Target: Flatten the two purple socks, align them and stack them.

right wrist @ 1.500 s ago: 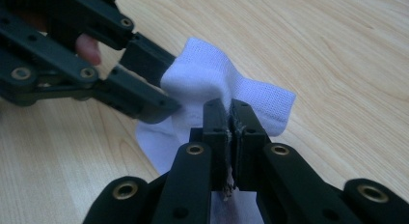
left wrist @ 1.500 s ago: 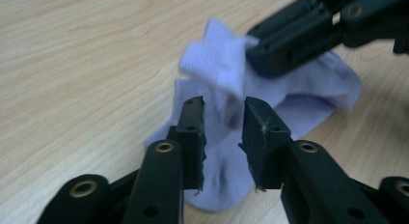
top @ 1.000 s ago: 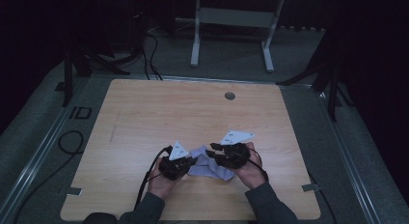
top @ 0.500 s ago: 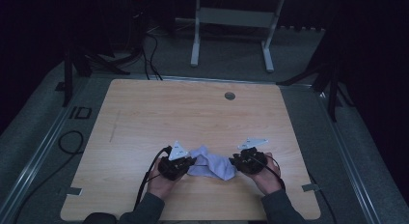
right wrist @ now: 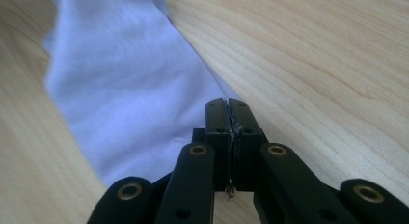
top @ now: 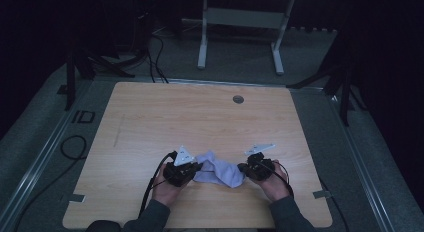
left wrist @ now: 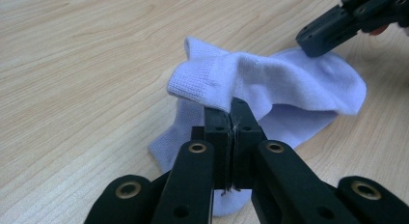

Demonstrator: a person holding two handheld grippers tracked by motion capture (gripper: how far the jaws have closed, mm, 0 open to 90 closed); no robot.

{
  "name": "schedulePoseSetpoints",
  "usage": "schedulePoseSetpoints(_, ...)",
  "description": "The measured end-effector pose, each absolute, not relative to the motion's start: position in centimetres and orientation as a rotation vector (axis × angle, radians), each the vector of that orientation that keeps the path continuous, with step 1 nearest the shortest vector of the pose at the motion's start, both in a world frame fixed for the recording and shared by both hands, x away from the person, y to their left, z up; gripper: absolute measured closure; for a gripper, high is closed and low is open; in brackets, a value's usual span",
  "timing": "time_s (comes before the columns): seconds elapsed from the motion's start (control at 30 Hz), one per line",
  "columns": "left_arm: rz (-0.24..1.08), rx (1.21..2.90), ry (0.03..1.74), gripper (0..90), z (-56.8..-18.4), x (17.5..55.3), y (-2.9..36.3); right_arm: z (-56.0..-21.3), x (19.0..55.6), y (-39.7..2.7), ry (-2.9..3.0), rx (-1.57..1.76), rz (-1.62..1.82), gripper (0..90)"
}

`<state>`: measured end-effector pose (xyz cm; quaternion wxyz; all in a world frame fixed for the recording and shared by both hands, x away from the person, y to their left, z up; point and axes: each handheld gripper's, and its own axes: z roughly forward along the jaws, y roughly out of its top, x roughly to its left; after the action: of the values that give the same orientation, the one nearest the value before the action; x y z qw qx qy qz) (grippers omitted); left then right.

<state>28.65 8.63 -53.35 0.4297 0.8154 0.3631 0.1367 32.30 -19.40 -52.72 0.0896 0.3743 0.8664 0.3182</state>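
1. Sock (top: 218,170), pale lilac, lies low centre of the high view on the table (top: 200,117), between both tools.
2. Left gripper (left wrist: 232,115): jaws clenched on the ribbed cuff fold, lifting it slightly.
3. Right gripper (right wrist: 226,119): jaws pressed together at the sock's edge; fabric appears pinched, not certain.
4. Long axis runs left–right between the grippers; both hands equally near. Judgement: pulling apart would stretch it flat.
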Motion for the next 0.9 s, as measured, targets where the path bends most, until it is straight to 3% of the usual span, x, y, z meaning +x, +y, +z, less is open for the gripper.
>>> schedulePoseSetpoints(0.3, 0.334, 2.039, 0.91, 88.2, -53.5, 28.6, 8.7, -51.5, 32.6, -19.8, 2.539, 1.123, 0.992, 88.2)
schedulePoseSetpoints(0.9, 0.301, 2.051, 0.928, 88.2, -53.7, 28.3, 9.3, -54.4, 32.9, -18.3, 2.543, 1.074, 0.814, 88.0)
